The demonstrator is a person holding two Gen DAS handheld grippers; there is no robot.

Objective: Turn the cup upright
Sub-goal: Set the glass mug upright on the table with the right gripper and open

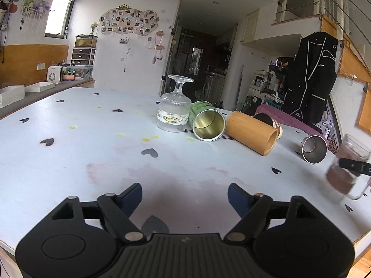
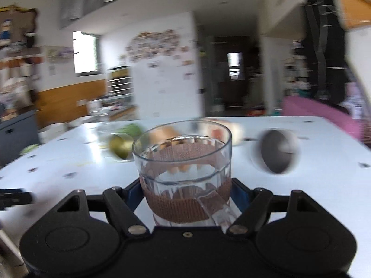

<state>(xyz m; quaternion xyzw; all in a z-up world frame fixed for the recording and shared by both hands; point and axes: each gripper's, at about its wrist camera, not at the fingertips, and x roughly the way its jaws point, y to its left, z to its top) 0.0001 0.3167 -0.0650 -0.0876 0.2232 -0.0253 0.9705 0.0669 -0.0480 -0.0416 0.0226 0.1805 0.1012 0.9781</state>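
Note:
My right gripper [image 2: 186, 191] is shut on a clear glass cup with a brown woven sleeve [image 2: 183, 176]; its mouth points up and it looks close to upright. The same cup [image 1: 347, 169] shows blurred at the far right of the left wrist view, with a right fingertip [image 1: 353, 165] across it. My left gripper [image 1: 185, 199] is open and empty, low over the near part of the white table [image 1: 92, 143].
Lying on their sides on the table: a green tin [image 1: 206, 122], a bamboo cup [image 1: 251, 133], a dark paper cup [image 1: 269, 120], a steel cup [image 1: 314, 149]. A stemmed glass [image 1: 175, 108] stands upside down. The table edge [image 1: 361, 236] is near right.

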